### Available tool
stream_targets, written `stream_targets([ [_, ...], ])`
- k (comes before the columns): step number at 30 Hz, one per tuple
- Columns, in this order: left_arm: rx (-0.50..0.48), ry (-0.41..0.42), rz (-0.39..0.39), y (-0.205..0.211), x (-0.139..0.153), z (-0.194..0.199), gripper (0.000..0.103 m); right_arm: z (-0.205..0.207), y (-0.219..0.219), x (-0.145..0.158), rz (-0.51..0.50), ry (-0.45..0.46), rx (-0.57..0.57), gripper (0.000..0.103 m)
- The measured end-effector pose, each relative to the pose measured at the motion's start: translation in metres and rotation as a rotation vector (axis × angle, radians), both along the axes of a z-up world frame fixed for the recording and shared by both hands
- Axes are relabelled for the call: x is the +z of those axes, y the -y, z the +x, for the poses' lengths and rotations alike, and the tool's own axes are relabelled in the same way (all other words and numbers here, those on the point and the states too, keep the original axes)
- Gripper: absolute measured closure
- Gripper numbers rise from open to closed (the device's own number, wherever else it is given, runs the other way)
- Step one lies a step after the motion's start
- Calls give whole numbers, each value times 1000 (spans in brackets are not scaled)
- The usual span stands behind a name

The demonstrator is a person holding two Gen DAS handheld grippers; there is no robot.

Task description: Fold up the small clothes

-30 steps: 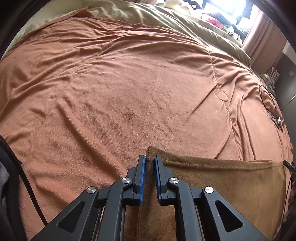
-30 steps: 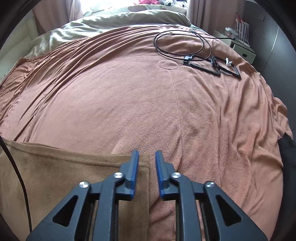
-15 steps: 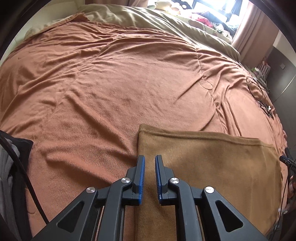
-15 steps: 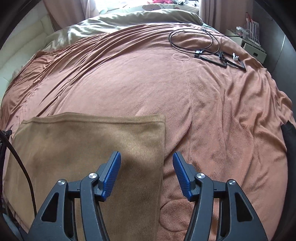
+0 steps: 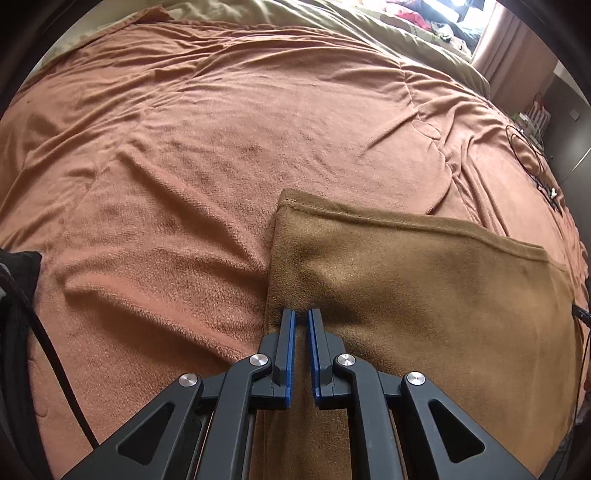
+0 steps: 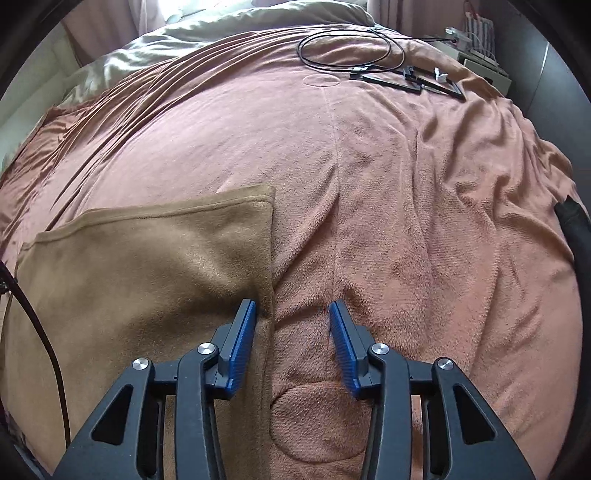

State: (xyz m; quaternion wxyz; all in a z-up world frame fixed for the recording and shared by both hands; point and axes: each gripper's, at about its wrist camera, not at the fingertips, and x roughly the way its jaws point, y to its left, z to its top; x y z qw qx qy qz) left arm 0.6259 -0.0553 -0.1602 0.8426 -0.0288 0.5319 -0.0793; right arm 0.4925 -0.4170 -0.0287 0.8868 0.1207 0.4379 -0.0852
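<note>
on the bed, near edge: a tan-brown cloth [image 5: 424,280] lies flat on the rust-orange blanket [image 5: 221,147], folded over with a stitched hem along its far edge
cloth corners: far left corner sits square ahead of the left tongs; in the right view the far right corner [image 6: 267,192] is just as neat, with the side edge running down toward the tongs
left tongs [image 5: 301,317]: blue-padded fingers nearly together with a thin gap between them, tips low over the cloth just inside its left edge; whether they pinch any fabric i cannot tell
right tongs [image 6: 292,308]: spread wide apart, gripping nothing; the left finger's tip is at the cloth's right edge, the right finger's tip is over bare blanket
blanket: wrinkled, covers most of the bed, with an olive-green duvet [image 6: 221,26] bunched at the far end
cable [image 6: 343,50]: a black loop lying on the blanket's far right part, well apart from the cloth
black frames [image 6: 413,83]: flat pieces just beside the cable loop
side cabinet [image 6: 480,62]: pale, past the bed's far right corner
window light [image 5: 461,11]: bright, beyond the duvet
</note>
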Motion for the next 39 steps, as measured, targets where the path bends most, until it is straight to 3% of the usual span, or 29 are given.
stream_targets([
  [7,22,12,15,0,13,-1,93,-11,-6,12,7,14,3,64],
  [24,-37,12,-52,-6,33,-102,93,-101,-50,39,14,43,159,63],
  [32,-67,12,-61,-4,27,-150,92,-134,-71,22,39,14,199,63],
  [39,-48,-22,-43,-14,7,-182,92,-153,-73,0,72,-16,166,63],
])
